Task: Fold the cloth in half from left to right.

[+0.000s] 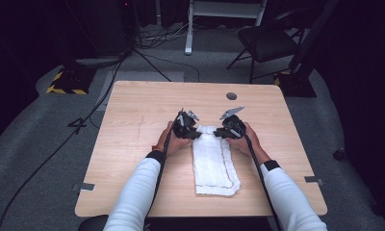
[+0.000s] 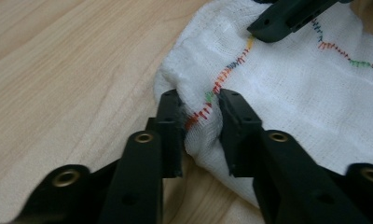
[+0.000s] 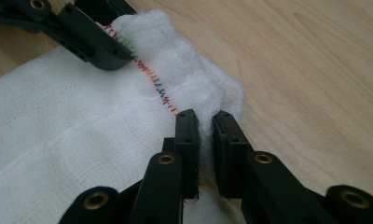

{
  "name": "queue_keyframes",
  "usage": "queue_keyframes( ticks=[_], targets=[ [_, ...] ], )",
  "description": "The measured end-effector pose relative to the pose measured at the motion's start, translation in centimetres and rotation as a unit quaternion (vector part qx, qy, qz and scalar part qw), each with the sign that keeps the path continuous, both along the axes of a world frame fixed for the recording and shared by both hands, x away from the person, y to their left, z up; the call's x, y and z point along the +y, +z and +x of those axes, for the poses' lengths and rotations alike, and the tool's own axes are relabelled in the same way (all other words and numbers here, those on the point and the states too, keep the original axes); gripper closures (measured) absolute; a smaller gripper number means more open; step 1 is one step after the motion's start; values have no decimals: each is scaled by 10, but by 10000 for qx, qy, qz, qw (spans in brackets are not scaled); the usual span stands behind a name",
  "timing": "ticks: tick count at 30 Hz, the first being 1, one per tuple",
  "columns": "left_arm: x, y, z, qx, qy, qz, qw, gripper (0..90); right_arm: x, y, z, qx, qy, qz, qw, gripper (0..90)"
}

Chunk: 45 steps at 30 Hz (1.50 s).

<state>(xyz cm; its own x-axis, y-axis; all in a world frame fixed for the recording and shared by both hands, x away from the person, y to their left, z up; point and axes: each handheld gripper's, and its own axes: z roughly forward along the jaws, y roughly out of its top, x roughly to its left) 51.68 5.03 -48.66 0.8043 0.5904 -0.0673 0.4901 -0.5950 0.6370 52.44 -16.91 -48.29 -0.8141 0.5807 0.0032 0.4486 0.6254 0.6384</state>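
Two hand-held grippers, left [image 2: 201, 114] and right [image 3: 205, 128], each clenched on a far corner of the folded white cloth [image 1: 213, 161] lying mid-bench [image 1: 133, 144], nearer the front edge. Thin pinches only; likely to slip if lifted unevenly, letting the fold fall open.

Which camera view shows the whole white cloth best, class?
The high view: it takes in the cloth from end to end, lying folded on the table, with both grippers at its far end. The left gripper view shows one corner pinched between black jaws; the right gripper view shows the other far corner, also pinched.
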Motion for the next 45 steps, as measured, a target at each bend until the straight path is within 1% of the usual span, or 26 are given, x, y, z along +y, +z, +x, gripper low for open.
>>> queue_keyframes(
  ticks=[2,4,7,9,11,14,15,17,18,20,21,22,23,24,27,28,29,31,33,34,35,38,39,41,42,45],
  targets=[
    [-4,2,1,-77,44,126,9999,770,0,1,-1,-129,-41,-37,9999,826],
    [-6,4,3,-135,68,179,9997,780,0,2,-1,-264,-135,-53,9995,830],
    [-8,7,6,-262,155,162,9994,782,-1,5,-2,-437,-254,-47,9987,833],
    [-9,14,9,-421,253,74,9988,782,-2,8,-2,-580,-282,-27,9979,833],
    [-11,20,10,-510,258,84,9983,782,-5,14,-1,-697,-332,20,9970,834],
    [-15,31,14,-651,282,118,9974,782,-6,24,1,-876,-395,-21,9954,835],
    [-15,33,14,-671,277,121,9973,782,-7,29,2,-953,-420,8,9946,835],
    [-15,41,17,-744,283,67,9968,782,-9,37,3,-1023,-468,101,9936,835],
    [-14,43,17,-784,276,79,9965,781,-10,42,3,-1081,-503,165,9927,835],
    [-15,49,19,-883,261,160,9956,781,-11,48,3,-1145,-504,201,9919,836],
    [-15,52,20,-894,246,180,9955,781,-10,51,3,-1191,-498,199,9914,836],
    [-14,56,20,-926,263,124,9953,780,-10,54,3,-1249,-506,180,9907,836],
    [-14,59,21,-979,255,122,9948,780,-9,58,3,-1311,-520,184,9898,836],
    [-12,61,21,-979,249,89,9948,780,-9,60,2,-1353,-507,200,9893,836],
    [-8,67,19,-1010,180,-5,9947,780,-10,66,1,-1377,-475,271,9890,837],
    [-7,67,18,-998,166,-73,9948,779,-10,68,0,-1386,-445,288,9889,837],
    [-6,69,16,-1019,115,-29,9947,779,-10,69,-2,-1391,-433,312,9888,837],
    [-4,70,13,-1036,84,-100,9945,780,-11,71,-4,-1362,-373,381,9892,837],
    [-2,72,9,-1029,28,-112,9946,779,-11,73,-9,-1362,-325,426,9892,837],
    [-1,73,7,-1046,-32,-75,9945,780,-12,74,-11,-1337,-260,478,9895,837],
    [0,73,5,-1056,-49,-112,9943,779,-12,74,-14,-1307,-222,503,9899,837],
    [3,74,-3,-1052,-214,-157,9941,774,-15,77,-23,-1292,-68,605,9898,837],
    [5,74,-7,-1038,-318,-207,9939,771,-16,77,-25,-1294,-32,629,9896,837],
    [6,75,-15,-1078,-456,-175,9930,760,-18,78,-32,-1275,82,639,9897,837],
    [7,75,-18,-1109,-502,-185,9924,752,-20,78,-35,-1242,128,673,9899,837],
    [10,74,-26,-1077,-619,-237,9920,757,-24,77,-42,-1177,268,751,9898,836]
  ],
)
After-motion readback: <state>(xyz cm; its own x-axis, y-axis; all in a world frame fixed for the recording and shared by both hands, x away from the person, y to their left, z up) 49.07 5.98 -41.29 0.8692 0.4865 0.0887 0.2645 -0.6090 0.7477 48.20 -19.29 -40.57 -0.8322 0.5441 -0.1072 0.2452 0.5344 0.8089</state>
